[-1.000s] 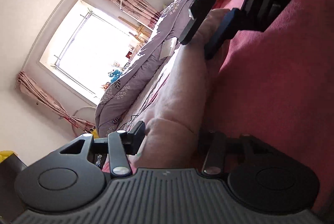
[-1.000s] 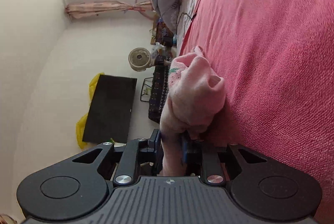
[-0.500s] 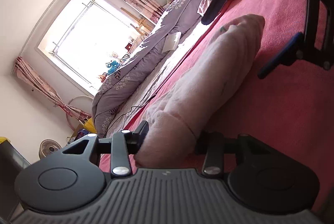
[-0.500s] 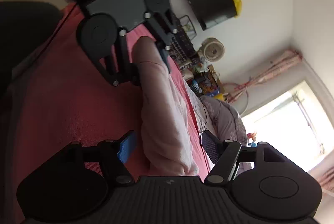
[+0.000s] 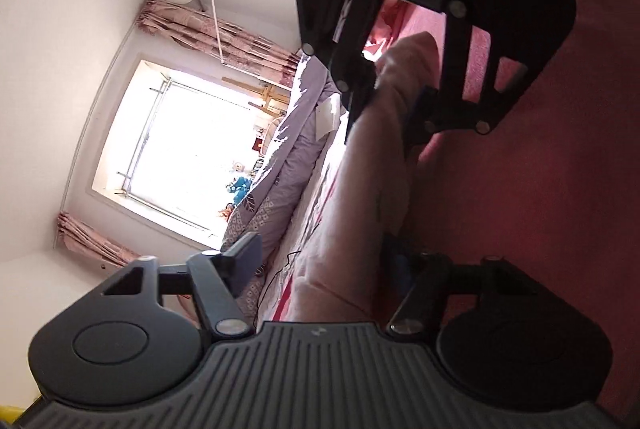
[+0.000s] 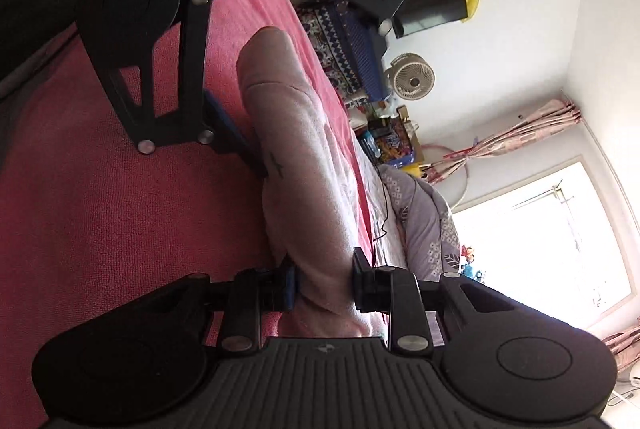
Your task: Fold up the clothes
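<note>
Pale pink garment (image 6: pixel 304 165), rolled lengthwise

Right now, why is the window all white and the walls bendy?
Left wrist view: the sunlit window is overexposed to plain white, so the dark red bedspread looks dim; the fisheye lens curves its frame. Right wrist view: the same glare at the window, and the wall corner bows.

I count two grippers, my left gripper (image 5: pixel 324 261) and my right gripper (image 6: pixel 324 283), one rolled pink garment (image 6: pixel 304 165), one red bedspread (image 6: pixel 112 213), one grey quilt (image 5: pixel 280 165), one fan (image 6: pixel 412 77) and one window (image 5: pixel 188 157).
</note>
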`<state>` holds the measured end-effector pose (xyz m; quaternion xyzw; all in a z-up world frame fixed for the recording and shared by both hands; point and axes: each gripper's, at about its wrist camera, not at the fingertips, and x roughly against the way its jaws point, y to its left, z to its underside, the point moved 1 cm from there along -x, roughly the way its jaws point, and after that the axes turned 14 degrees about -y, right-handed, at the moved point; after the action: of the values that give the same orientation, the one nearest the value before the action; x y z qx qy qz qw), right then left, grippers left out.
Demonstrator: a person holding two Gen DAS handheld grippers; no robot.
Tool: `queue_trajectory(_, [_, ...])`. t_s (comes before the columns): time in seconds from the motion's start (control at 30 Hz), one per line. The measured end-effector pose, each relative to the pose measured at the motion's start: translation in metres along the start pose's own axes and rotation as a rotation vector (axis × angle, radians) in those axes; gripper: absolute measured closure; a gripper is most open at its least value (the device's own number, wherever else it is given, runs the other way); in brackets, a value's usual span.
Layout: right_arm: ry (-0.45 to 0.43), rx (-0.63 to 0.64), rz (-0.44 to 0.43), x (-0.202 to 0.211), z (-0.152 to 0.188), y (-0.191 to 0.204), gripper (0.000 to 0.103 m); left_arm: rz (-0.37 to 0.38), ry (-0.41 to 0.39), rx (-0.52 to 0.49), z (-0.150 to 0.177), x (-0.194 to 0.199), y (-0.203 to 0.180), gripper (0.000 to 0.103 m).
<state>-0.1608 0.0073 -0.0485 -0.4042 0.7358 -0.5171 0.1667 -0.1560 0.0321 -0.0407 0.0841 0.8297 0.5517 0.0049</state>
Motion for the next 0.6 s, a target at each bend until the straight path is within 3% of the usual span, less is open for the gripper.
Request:
queue_trajectory(0.03, [0.002,-0.007,0.0,0.002,0.0,0.0,0.076,0.048,0.017,0.016,0.002,-0.005,-0.001,0.073])
queue_trajectory(0.17, [0.006,-0.029,-0.022,0.004,0.0,0.002,0.076,0.124,0.055,-0.062,0.012,-0.006,-0.009,0.077])
queue_trajectory(0.23, [0.016,-0.026,-0.026,0.006,0.002,0.006,0.076,0.142,0.101,-0.045,0.024,-0.01,-0.001,0.077])
queue_trajectory(0.33, [0.021,-0.04,-0.037,0.009,0.005,0.009,0.076,0.144,0.147,-0.027,0.039,-0.011,0.007,0.076])
queue_trajectory(0.53, [0.034,-0.043,-0.04,0.011,0.006,0.01,0.077,0.141,0.157,-0.051,0.042,-0.012,0.005,0.075])
queue_trajectory(0.6, [0.079,-0.05,-0.033,0.01,0.014,0.007,0.083,0.131,0.195,-0.058,0.05,-0.01,0.006,0.075])
